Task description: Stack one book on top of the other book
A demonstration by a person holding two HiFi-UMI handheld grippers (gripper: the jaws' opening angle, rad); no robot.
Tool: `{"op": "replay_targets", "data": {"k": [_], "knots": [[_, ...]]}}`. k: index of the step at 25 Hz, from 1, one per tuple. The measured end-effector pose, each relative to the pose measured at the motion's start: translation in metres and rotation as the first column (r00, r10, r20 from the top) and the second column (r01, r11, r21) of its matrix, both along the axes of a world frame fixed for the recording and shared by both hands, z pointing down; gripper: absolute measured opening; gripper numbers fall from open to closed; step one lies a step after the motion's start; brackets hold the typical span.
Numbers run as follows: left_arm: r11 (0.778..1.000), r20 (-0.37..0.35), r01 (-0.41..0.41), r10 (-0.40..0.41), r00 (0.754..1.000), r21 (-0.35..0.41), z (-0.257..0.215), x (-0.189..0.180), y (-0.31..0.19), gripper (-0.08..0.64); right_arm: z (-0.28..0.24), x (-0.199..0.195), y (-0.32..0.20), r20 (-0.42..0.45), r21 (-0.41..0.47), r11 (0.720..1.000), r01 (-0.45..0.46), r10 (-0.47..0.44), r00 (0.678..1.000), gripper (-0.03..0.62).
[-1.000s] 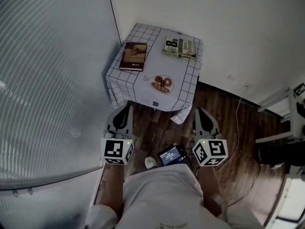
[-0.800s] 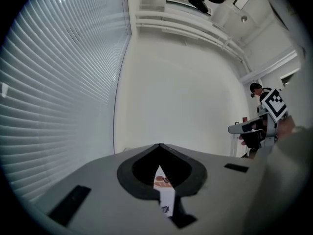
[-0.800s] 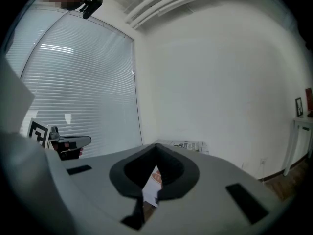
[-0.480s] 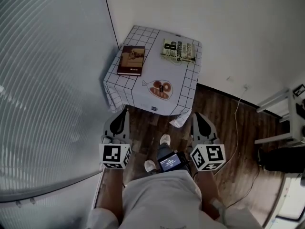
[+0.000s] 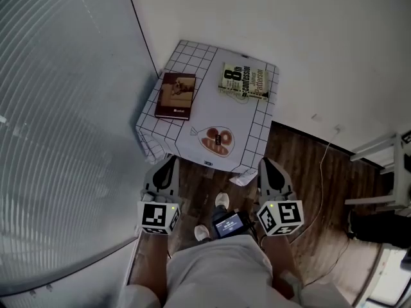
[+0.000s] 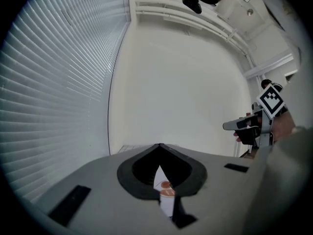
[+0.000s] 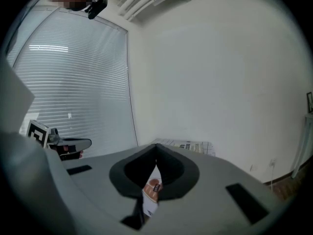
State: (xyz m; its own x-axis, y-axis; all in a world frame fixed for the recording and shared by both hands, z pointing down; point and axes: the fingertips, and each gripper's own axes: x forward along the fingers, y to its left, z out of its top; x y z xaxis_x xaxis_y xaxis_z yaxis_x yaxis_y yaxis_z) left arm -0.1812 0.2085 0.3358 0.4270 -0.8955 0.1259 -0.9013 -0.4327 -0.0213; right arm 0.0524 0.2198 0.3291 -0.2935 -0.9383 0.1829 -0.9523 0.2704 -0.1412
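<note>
Between the jaws of the left tool (image 5: 169,162) nothing is held: in the left gripper view they are seen pressed together, with only a sliver of printed cloth showing through the notch behind them. Beside it, the right tool (image 5: 266,163) is likewise closed on nothing. Both tools are pointed at the tabletop (image 5: 215,108) from short of its near edge, over the wooden floor (image 5: 302,165). Straight ahead of the left tool, on the left part of the checked cloth, the brown book (image 5: 176,95) is laid flat. Its long axis runs away from the tool, so a short edge is presented to it. Ahead of the right tool and a little inward, further back by the wall (image 5: 289,31), the pale book (image 5: 244,81) is laid with its long axis across the line of approach, a long edge being turned toward that tool. The two books lie well apart, with bare cloth between them, and neither is touched. Each book is judged nearer to the tool on its own side. The brown book, being closer to the near edge, is judged the easier to reach first, once the jaws have been opened.
</note>
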Motion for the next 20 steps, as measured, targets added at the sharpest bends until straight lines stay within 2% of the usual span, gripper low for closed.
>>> {"op": "replay_targets", "data": {"k": [11,20], "knots": [[0.998,0.041,0.068,-0.068,0.997,-0.006,-0.004,0.004,-0.064,0.008,0.009,-0.004,-0.080,0.041,-0.024,0.996,0.083,-0.082,0.996,0.008],[0.990,0.062,0.139,-0.139,0.988,0.012,-0.011,0.002,-0.091,0.008,0.020,-0.010,-0.104,0.092,-0.059,0.986,0.157,-0.151,0.984,0.008]]}}
